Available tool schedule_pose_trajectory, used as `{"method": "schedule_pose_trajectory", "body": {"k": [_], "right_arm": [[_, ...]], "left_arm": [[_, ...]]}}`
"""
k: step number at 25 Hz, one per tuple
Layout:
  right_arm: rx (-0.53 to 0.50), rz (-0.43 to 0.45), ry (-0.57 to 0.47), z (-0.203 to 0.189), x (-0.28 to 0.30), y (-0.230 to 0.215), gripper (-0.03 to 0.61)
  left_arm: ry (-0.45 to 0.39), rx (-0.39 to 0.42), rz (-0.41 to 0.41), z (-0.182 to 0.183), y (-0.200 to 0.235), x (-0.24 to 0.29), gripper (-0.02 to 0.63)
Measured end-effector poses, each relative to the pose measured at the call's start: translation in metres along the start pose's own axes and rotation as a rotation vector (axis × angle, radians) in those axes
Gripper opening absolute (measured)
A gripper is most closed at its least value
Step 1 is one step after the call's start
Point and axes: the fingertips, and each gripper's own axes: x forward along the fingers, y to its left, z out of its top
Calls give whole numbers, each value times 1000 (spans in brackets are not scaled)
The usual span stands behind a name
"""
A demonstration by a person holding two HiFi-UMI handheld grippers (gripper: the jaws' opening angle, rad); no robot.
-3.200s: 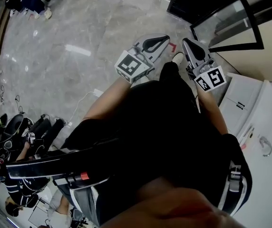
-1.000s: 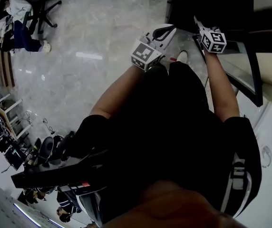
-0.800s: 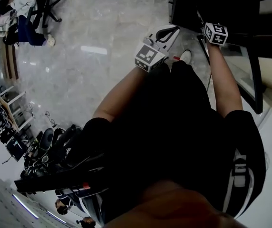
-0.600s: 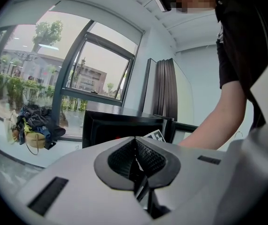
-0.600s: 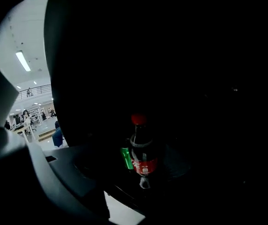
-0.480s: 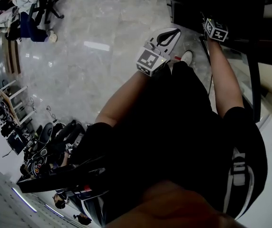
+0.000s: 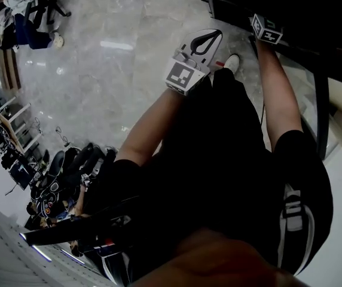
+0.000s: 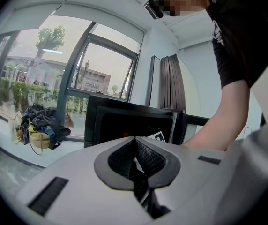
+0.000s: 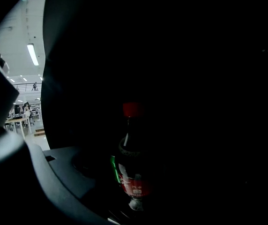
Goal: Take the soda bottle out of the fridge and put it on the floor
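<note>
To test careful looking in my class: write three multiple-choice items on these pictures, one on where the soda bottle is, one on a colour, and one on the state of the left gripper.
1. Where is the soda bottle?
A held in the left gripper
B standing inside the fridge
C nowhere in view

2. What colour is the bottle's cap?
A red
B blue
C white

3. How do the left gripper's jaws stand?
A wide apart
B clamped on the bottle
C together, nothing between them

Answers:
1 B: the right gripper view shows it upright in the dark interior.
2 A: the cap shows red above the dark neck.
3 C: the left gripper view shows the jaws closed on each other with nothing between them.
</note>
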Motion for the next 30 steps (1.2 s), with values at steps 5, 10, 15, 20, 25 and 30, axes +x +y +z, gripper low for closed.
{"method": "schedule_pose_trajectory", "body": {"k": [5, 10, 15, 20, 25, 30], "right_arm": [[-23, 0, -85, -3, 8, 4, 331], [-69, -3, -149, -5, 14, 4, 331], [-79, -14, -224, -14, 11, -3, 330], [-89, 8, -285, -4, 13, -3, 324], [-104, 49, -295, -1, 10, 2, 321], [-103, 106, -297, -2, -7, 15, 319]], "left_arm": [[-13, -34, 35, -30, 25, 22, 5], [-45, -42, 50, -47, 42, 42, 5], [-79, -47, 59, -79, 41, 58, 5], [-90, -52, 62, -107, 43, 67, 5], [-99, -50, 79, -112, 44, 64, 5], [-102, -34, 92, -111, 42, 58, 5]]}}
